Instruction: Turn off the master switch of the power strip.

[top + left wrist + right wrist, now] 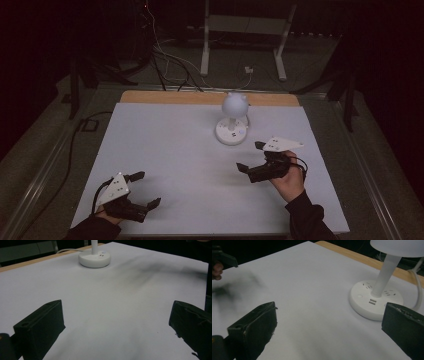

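**Onlooker A:** Toward the upper centre of the high view, on the white sheet-covered table [165,150], stands the white desk lamp with a round globe head, slim stem and disc-shaped base [231,131]. Its base carries socket slots and two small ports, which are plain to see in the right gripper view [375,301]. A white cord runs off from it toward the table's far wooden edge.

**Onlooker B:** And the two claws?

**Onlooker A:** The right gripper [251,156], right of centre, has its jaws spread wide with nothing between them; it sits near the lamp base but apart from it. The left gripper [145,189], at the lower left, is likewise wide open and empty, well apart from the lamp.

**Onlooker B:** So which step is this?

**Onlooker A:** I judge it the approach: nothing is grasped or touched yet, and the right gripper is the nearer one, pointed at the base. The next move would call for carrying it forward to the base or stem, keeping the jaws clear of the overhanging head, while minding the cord behind.
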Tool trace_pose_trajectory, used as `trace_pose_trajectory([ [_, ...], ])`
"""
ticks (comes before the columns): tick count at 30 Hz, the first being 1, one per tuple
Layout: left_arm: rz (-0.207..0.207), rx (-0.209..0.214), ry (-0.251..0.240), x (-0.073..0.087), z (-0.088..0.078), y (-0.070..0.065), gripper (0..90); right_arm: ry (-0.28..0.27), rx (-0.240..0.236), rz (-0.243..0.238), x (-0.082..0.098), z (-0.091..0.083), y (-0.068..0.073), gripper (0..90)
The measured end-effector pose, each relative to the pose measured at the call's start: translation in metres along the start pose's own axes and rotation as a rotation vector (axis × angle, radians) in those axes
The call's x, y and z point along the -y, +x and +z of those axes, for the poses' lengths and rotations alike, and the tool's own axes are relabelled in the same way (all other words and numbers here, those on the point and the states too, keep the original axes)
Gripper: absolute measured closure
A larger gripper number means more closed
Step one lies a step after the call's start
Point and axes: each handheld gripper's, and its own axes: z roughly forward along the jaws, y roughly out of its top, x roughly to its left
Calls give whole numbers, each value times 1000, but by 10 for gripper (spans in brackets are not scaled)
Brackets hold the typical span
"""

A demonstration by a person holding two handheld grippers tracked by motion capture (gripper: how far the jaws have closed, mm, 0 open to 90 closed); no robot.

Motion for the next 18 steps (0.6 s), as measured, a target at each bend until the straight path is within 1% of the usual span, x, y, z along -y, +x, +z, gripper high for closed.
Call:
trace_pose_trajectory([
  [18,-1,0,-2,0,0,0,4,-7,18,27,-16,11,-19,0],
])
